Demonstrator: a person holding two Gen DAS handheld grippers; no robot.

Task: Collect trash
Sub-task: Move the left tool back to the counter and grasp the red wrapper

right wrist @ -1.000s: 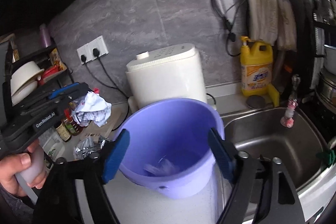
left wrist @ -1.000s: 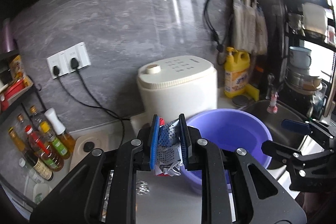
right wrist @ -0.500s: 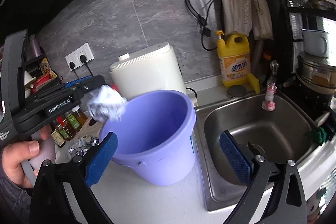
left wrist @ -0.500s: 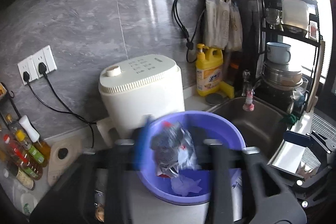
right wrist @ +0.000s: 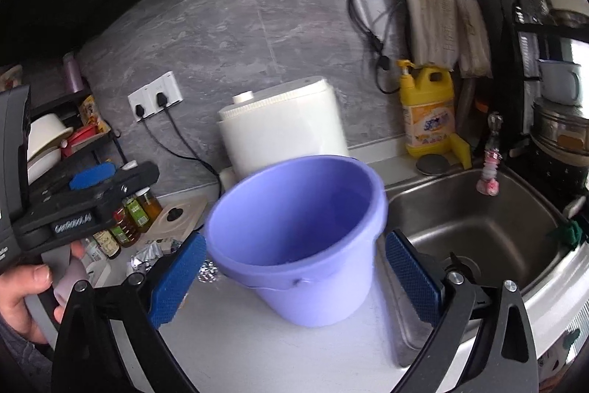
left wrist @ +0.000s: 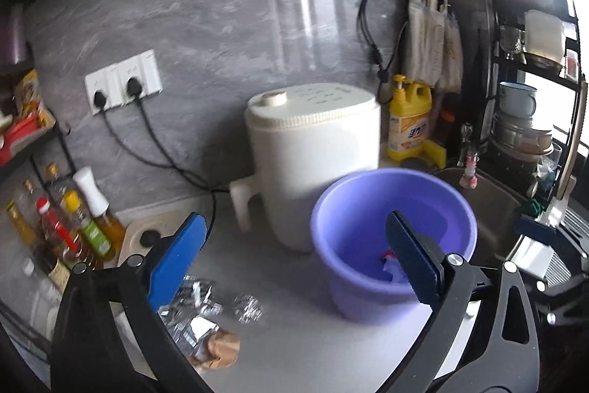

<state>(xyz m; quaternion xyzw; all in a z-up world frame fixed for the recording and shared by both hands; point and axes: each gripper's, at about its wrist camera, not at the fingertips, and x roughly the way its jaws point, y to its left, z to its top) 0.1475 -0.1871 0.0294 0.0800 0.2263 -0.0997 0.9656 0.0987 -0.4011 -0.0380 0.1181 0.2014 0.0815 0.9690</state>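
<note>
A purple plastic bucket (left wrist: 368, 209) stands on the white counter, also in the right wrist view (right wrist: 305, 245). Crumpled trash (left wrist: 388, 264) lies at its bottom. My left gripper (left wrist: 294, 267) is open and empty, held left of and above the bucket; it also shows in the right wrist view (right wrist: 88, 175). My right gripper (right wrist: 291, 279) is open and empty, its jaws either side of the bucket and in front of it. Crumpled foil wrappers (left wrist: 198, 297) and a brown paper scrap (left wrist: 221, 348) lie on the counter left of the bucket; the foil also shows in the right wrist view (right wrist: 147, 253).
A white appliance (left wrist: 313, 153) stands behind the bucket, cords running to wall sockets (left wrist: 121, 87). Sauce bottles (left wrist: 66, 231) line the left. A steel sink (right wrist: 478, 227) lies right, with a yellow detergent bottle (right wrist: 427, 109) behind it and a dish rack (left wrist: 533, 98) far right.
My left gripper opened and dropped the crumpled wrapper into the bucket, then drew back to the left. My right gripper moved closer to the bucket.
</note>
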